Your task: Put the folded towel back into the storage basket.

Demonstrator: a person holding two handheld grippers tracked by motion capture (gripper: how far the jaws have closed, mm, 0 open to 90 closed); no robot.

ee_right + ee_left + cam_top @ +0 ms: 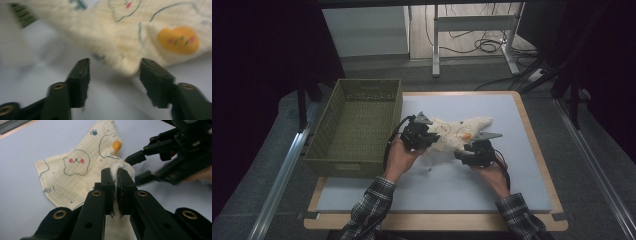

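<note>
Meanwhile left gripper point(115, 173) pinches cloth point(75, 170); right gripper point(113, 72) spread; basket point(357, 125) empty.

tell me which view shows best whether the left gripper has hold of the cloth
The left gripper view: the left gripper is shut on a fold of the cloth. The high view shows only the hand over the cloth; the right gripper view shows the cloth's blurred edge.
</note>
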